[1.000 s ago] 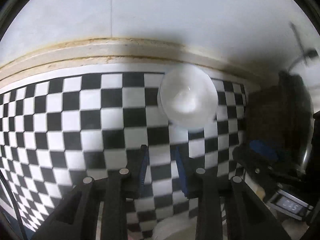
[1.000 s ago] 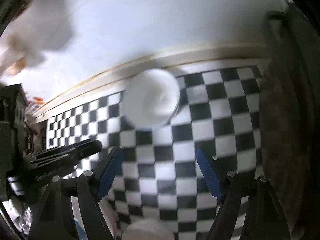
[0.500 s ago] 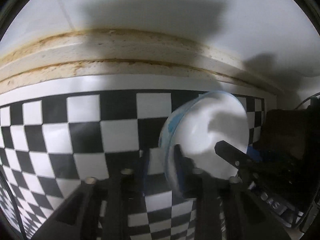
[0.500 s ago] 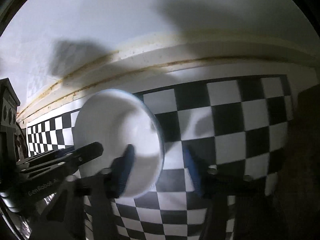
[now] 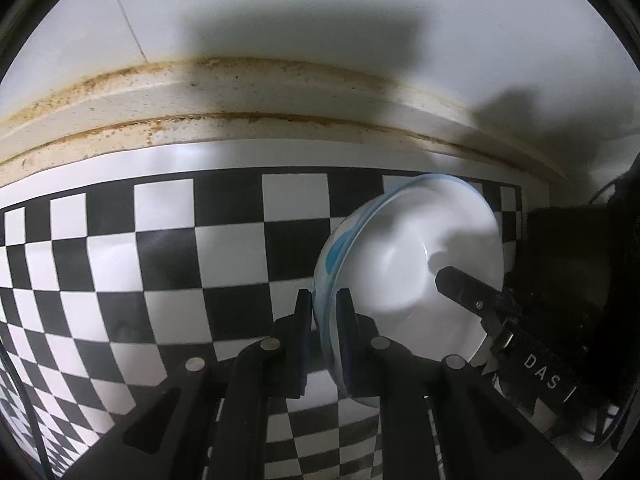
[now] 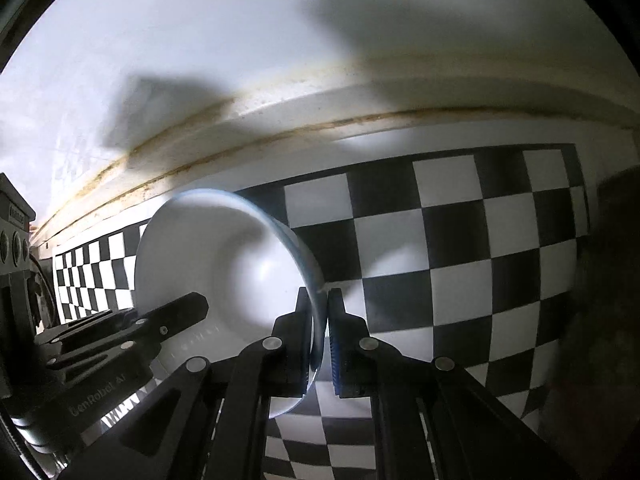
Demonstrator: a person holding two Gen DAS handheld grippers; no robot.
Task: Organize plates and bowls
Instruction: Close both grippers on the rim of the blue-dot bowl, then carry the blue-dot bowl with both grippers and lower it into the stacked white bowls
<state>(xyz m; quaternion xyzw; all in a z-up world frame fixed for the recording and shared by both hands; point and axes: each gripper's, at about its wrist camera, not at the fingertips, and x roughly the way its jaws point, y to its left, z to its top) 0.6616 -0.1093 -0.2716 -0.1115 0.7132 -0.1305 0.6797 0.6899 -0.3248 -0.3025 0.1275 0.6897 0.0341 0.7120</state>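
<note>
A white bowl with a pale blue rim point(image 5: 416, 264) is held between both grippers over the checkered mat. My left gripper point(image 5: 325, 312) is shut on its left rim. My right gripper point(image 6: 319, 312) is shut on its right rim; the bowl point(image 6: 224, 264) shows to its left. Each gripper shows in the other's view: the right one point(image 5: 472, 296) reaches in from the right, the left one point(image 6: 168, 320) from the left. I cannot tell whether the bowl touches the mat.
The black and white checkered mat point(image 5: 168, 248) runs to a stained cream ledge point(image 5: 240, 96) below a white wall. A dark object point(image 5: 568, 264) stands at the mat's right end; a dark mass point(image 6: 608, 280) fills the right edge of the right wrist view.
Both grippers have moved in toward the bowl near the back wall and closed on its opposite rims. The bowl now fills more of both views and looks tilted.
</note>
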